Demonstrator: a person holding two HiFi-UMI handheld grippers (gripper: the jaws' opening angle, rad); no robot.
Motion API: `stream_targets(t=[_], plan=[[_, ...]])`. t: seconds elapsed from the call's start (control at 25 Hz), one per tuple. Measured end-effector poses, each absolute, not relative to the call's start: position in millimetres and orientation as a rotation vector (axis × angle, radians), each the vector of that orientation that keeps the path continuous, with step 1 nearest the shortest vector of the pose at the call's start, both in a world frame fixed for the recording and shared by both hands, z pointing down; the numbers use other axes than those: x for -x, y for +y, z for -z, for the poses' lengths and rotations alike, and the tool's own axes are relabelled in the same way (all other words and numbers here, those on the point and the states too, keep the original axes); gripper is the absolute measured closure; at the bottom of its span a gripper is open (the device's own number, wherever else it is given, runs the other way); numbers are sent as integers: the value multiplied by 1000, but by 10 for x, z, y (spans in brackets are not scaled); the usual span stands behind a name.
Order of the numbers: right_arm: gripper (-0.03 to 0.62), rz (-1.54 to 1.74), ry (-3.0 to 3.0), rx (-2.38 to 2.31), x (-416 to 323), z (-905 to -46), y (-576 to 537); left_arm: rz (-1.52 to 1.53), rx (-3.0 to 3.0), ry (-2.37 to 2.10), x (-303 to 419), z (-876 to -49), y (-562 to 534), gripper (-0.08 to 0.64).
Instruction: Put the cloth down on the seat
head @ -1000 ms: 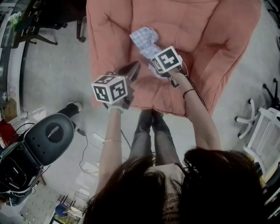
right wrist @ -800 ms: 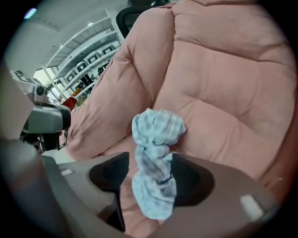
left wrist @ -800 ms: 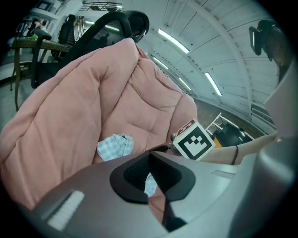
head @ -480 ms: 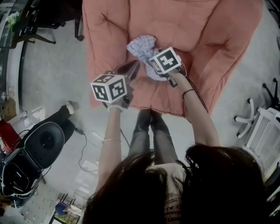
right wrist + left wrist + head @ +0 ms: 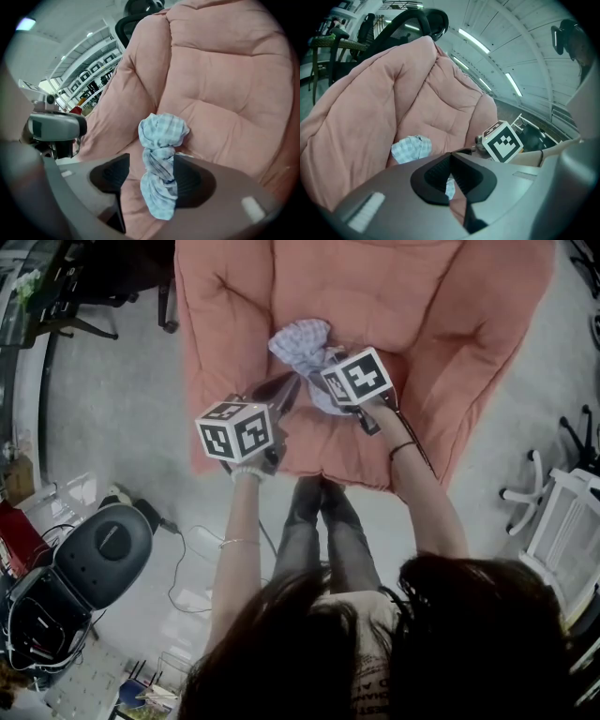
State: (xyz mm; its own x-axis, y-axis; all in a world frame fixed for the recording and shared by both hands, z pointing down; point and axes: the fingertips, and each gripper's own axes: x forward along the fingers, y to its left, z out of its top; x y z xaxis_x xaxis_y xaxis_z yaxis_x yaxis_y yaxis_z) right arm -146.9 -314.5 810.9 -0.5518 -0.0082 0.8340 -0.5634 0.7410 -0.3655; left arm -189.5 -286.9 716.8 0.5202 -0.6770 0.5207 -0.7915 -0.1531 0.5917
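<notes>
A light blue checked cloth lies bunched and twisted on the pink cushioned seat. My right gripper reaches it from the right. In the right gripper view the cloth stands between the parted jaws of that gripper, against the right pad, with a gap on the left side. My left gripper hovers over the seat's front left part, just left of the cloth. Its jaws meet at the tips with nothing in them, and the cloth shows beyond on the seat.
The person's legs stand at the seat's front edge. A black office chair and cables are on the grey floor at the lower left. A white frame stands at the right, and a dark chair at the upper left.
The cloth and the right gripper have come slightly down and left onto the seat. The left gripper has stayed put. A foot on the floor at the left has gone from view.
</notes>
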Motion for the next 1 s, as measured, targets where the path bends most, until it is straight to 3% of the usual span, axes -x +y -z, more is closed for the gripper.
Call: stream_targets(t=[1.0], plan=[[444,-941,-2399,-651,871,-6379,-2739,-98,-1964,-1233,1231,-6136,-2437,552]])
